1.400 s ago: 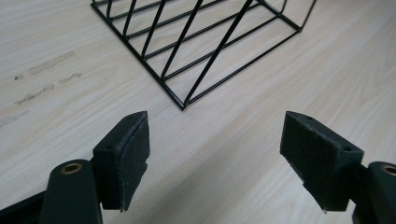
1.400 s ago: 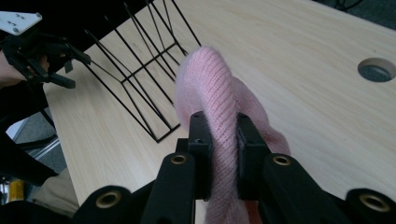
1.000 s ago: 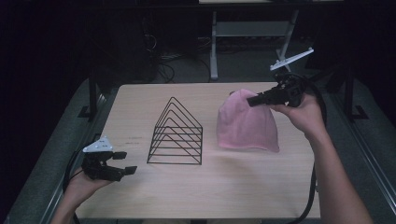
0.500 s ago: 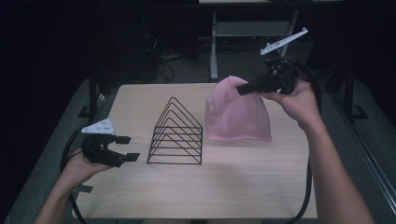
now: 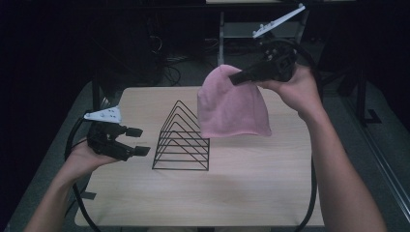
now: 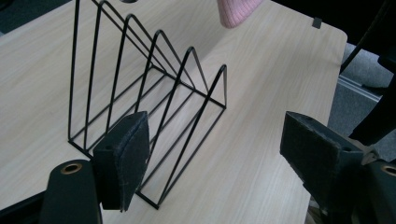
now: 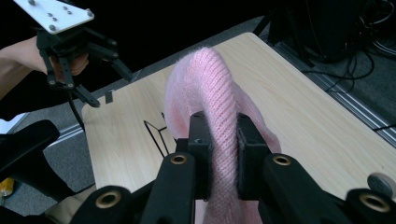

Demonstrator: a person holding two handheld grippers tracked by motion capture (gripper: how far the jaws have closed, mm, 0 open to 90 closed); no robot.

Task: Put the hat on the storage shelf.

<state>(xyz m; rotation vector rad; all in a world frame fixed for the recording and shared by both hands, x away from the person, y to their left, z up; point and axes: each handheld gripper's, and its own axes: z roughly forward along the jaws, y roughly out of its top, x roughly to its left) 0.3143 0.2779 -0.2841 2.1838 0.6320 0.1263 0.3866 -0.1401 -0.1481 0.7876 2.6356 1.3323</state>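
A pink knitted beanie hangs in the air over the back of the table, pinched at its crown by my right gripper, which is shut on it. In the right gripper view the knit is squeezed between the two black pads. A black wire rack of triangular loops stands on the wooden table, just left of and below the hat. My left gripper hovers open at the table's left edge, pointing at the rack, nothing between its pads.
The light wooden table has bare room in front of and to the right of the rack. Dark floor, cables and a metal frame lie beyond the far edge. A corner of the beanie shows above the rack in the left gripper view.
The right gripper has lifted the beanie off the table and carried it left toward the rack. The left gripper has risen and come in closer to the rack.
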